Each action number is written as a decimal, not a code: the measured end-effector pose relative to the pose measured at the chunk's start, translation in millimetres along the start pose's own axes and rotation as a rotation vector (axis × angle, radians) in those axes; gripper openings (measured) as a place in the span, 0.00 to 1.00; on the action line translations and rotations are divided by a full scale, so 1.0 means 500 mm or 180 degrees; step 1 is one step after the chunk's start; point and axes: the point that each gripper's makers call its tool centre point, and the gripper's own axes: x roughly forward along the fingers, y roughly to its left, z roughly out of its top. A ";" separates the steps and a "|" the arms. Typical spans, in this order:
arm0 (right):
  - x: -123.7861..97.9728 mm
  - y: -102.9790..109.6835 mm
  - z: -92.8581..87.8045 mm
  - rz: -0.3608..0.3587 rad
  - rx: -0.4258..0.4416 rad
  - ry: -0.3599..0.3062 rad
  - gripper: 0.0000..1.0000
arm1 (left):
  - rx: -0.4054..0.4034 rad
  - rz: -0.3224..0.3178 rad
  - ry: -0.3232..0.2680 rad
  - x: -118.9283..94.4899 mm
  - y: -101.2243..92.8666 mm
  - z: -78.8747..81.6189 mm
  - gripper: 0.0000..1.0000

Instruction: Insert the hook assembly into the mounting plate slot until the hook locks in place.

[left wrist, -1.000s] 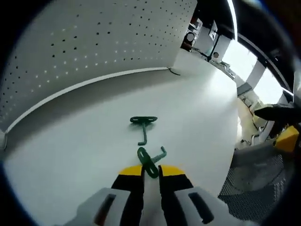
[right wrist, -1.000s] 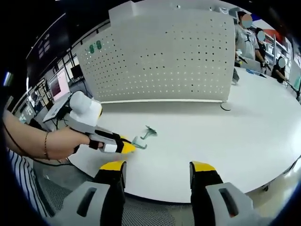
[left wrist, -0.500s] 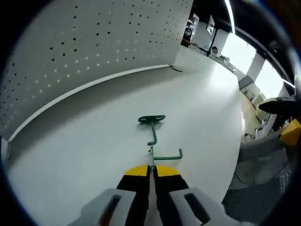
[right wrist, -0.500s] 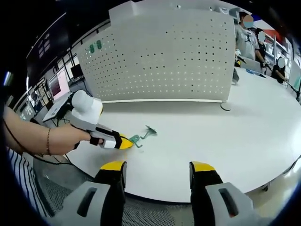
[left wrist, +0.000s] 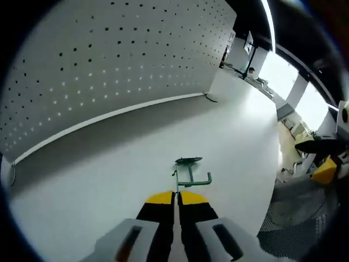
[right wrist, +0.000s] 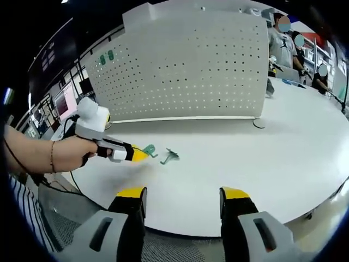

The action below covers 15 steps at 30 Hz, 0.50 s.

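Left gripper view has the left gripper (left wrist: 176,197) rising from the bottom centre, its yellow-tipped jaws pressed together on a thin green hook piece (left wrist: 192,180) that sticks out just above the tips, slightly right of centre. A second green hook piece (left wrist: 188,160) lies on the white table (left wrist: 103,180) just beyond the held one, at about the middle of the frame; whether the two touch is hard to tell. A white pegboard (left wrist: 109,60) spans the upper left and centre, standing at the far edge of the table.

Right gripper view shows the right gripper (right wrist: 184,194) at the bottom centre with its jaws spread wide and nothing between them, hovering at the near edge of the table (right wrist: 262,158). At middle left a person's hand (right wrist: 68,154) holds the left gripper (right wrist: 140,154), clamped on the green hook piece (right wrist: 150,150) above the tabletop. The other green piece (right wrist: 170,156) rests on the table just right of it. The pegboard (right wrist: 185,65) fills the upper centre.
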 end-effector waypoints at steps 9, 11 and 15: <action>0.007 0.006 0.016 0.0052 0.0060 -0.0024 0.51 | -0.0532 -0.0096 -0.0276 -0.051 0.041 0.037 0.01; 0.009 0.012 0.024 0.0076 0.0050 -0.0046 0.51 | -0.0542 -0.0116 -0.0353 -0.070 0.043 0.053 0.01; 0.016 0.029 0.038 0.0155 0.0069 -0.0089 0.51 | -0.0482 -0.0166 -0.0543 -0.106 0.033 0.091 0.01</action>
